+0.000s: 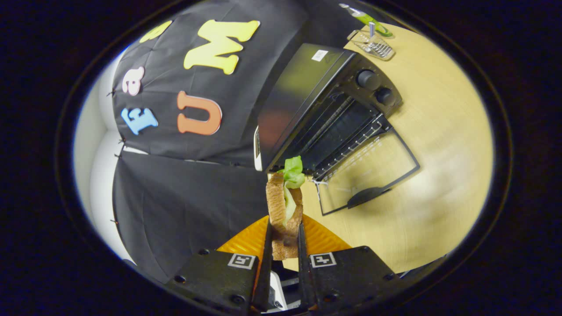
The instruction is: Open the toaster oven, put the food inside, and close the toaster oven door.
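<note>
Clearly the sandwich is the nearest thing to the camera: two slices of brown, grainy bread with a ruffled leaf of pale green lettuce spilling from its far end. It stands on edge, its long axis running straight ahead along the fingers, lettuce end pointing toward the toaster oven. The gripper is clamped on it, one finger pressing each bread face, so the slices sit squeezed between them.

Just beyond the sandwich's lettuce tip is the near corner of the toaster oven, a black box with two round knobs on its front panel. Its glass door hangs fully open, lying flat over the pale wooden table, with the wire rack visible in the dark cavity. Well past the toaster oven from the sandwich, a clear wire-like holder and a green-handled tool rest on the table.
</note>
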